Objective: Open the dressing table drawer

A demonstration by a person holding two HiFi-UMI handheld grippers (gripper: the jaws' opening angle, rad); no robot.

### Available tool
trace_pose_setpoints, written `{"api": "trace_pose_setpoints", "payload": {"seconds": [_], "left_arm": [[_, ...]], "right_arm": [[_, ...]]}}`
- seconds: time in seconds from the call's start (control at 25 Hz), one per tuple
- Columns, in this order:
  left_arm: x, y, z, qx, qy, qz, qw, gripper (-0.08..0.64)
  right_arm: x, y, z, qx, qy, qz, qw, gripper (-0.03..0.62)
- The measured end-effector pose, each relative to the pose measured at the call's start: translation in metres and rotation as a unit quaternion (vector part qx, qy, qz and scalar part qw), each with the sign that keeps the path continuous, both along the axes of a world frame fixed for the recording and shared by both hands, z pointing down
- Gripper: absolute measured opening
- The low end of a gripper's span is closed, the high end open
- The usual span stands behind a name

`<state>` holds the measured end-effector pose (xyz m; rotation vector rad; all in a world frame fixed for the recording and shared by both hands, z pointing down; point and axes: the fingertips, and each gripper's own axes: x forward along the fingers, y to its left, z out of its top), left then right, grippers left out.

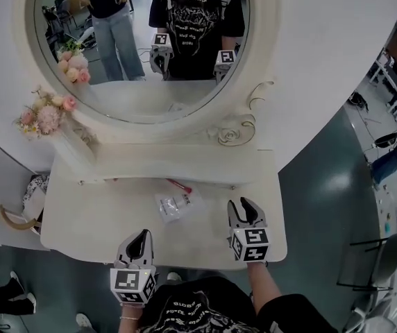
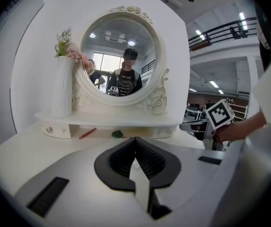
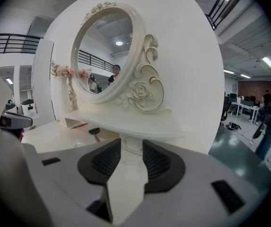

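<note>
A white dressing table (image 1: 101,224) carries an oval mirror (image 1: 139,40) and a low shelf (image 1: 184,166). Small drawers sit under the shelf's ends: the left one (image 2: 50,129) has crystal knobs, the right one (image 2: 164,132) is plain. My right gripper (image 1: 242,204) hovers over the tabletop's right part, open; in the right gripper view the right small drawer (image 3: 128,150) shows in the gap ahead of its jaws (image 3: 131,142), apart from the pads. My left gripper (image 1: 143,233) is at the table's front edge, shut and empty, its pads (image 2: 142,157) meeting.
A clear plastic packet (image 1: 178,205) and a red pen (image 1: 180,186) lie mid-table. A green item (image 2: 117,134) sits under the shelf. A white vase with pink flowers (image 1: 49,120) stands at the left. A basket (image 1: 18,217) is left of the table, a chair (image 1: 386,255) to the right.
</note>
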<state>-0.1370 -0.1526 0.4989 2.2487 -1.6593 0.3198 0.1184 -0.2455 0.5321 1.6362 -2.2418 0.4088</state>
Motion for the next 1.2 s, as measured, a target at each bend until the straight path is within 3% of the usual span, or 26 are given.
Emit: {"api": "trace_pose_setpoints", "payload": {"seconds": [1.2], "left_arm": [[-0.025, -0.015, 0.017, -0.046, -0.025, -0.041, 0.9978, 0.015]], "right_arm": [[0.013, -0.056, 0.074, -0.097, 0.038, 0.027, 0.994, 0.156]]}}
